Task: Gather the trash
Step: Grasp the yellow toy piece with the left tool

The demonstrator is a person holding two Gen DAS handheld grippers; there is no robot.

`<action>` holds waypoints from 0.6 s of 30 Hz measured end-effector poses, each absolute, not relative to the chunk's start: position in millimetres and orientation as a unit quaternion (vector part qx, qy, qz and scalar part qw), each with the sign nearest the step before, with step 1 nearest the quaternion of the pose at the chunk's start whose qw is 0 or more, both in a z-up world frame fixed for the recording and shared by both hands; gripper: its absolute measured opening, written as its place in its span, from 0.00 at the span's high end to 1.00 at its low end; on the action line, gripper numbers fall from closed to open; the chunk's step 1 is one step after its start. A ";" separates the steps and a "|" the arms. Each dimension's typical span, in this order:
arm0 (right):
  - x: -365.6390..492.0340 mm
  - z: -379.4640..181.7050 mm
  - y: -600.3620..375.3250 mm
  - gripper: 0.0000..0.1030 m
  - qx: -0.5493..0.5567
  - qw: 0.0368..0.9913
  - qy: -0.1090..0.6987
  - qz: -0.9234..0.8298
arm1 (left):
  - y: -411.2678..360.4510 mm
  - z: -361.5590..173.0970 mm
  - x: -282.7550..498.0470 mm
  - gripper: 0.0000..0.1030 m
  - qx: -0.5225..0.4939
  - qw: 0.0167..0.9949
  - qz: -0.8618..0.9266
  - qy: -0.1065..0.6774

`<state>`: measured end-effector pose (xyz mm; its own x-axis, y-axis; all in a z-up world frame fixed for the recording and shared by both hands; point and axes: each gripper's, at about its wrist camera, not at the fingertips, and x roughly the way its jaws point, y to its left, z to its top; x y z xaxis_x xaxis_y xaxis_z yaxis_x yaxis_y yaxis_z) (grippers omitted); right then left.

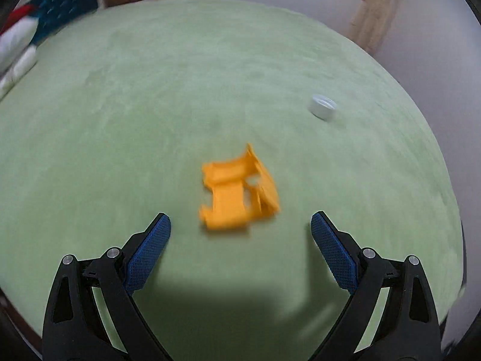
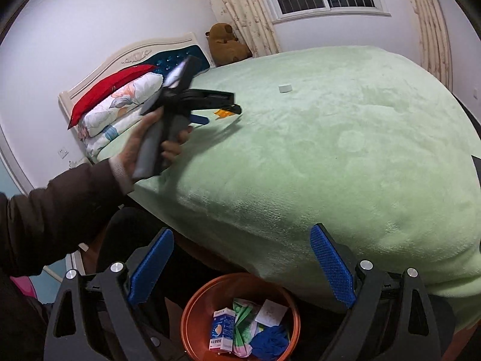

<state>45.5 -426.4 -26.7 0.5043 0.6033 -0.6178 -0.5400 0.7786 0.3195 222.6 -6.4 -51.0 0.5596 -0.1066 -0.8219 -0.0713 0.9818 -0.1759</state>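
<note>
An orange plastic scrap (image 1: 237, 192) lies on the green blanket (image 1: 135, 96), just ahead of my left gripper (image 1: 240, 217), which is open and holds nothing. A white bottle cap (image 1: 323, 106) sits farther off to the right. In the right wrist view a hand holds the left gripper (image 2: 219, 112) over the orange scrap (image 2: 224, 115), and the cap (image 2: 285, 88) lies beyond it. My right gripper (image 2: 243, 230) is open and empty, hanging beside the bed above an orange bin (image 2: 192, 307). In the bin lie a small box (image 2: 222, 332), green wrappers, white paper and a blue glove.
Folded quilts and a red pillow (image 2: 114, 90) are stacked against the white headboard (image 2: 156, 48). A brown teddy bear (image 2: 225, 45) sits in the corner by the curtains. The person's dark sleeve (image 2: 60, 210) crosses the left. The bed edge (image 2: 240, 234) overhangs the bin.
</note>
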 end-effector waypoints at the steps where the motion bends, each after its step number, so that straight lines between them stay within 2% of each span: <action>1: 46.7 -27.4 -427.0 0.12 0.044 0.866 0.374 0.330 | -6.6 -53.0 226.9 0.11 -0.100 0.879 -0.006 0.465; 4: 50.5 -27.1 -428.2 0.12 0.047 0.865 0.378 0.327 | -13.7 -58.1 234.4 0.12 -0.089 0.885 0.004 0.456; 7: 56.2 -27.0 -426.7 0.12 0.050 0.864 0.378 0.328 | -16.9 -61.7 230.3 0.34 -0.066 0.892 0.016 0.446; 8: 58.6 -25.9 -425.3 0.12 0.048 0.865 0.376 0.330 | -16.8 -60.0 227.5 0.48 -0.065 0.895 0.016 0.442; 9: 60.9 -24.7 -424.1 0.12 0.046 0.865 0.375 0.331 | -15.2 -59.3 225.6 0.53 -0.066 0.896 0.015 0.438; 18: 122.3 12.5 -392.6 0.12 -0.021 0.891 0.312 0.331 | -8.1 -58.5 212.5 0.53 -0.066 0.912 -0.003 0.405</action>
<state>122.3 -392.6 12.5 0.5871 0.5759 -0.5689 -0.6021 0.7804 0.1685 212.5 -8.1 -58.5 0.6717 -0.0582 -0.7385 -0.0481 0.9914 -0.1219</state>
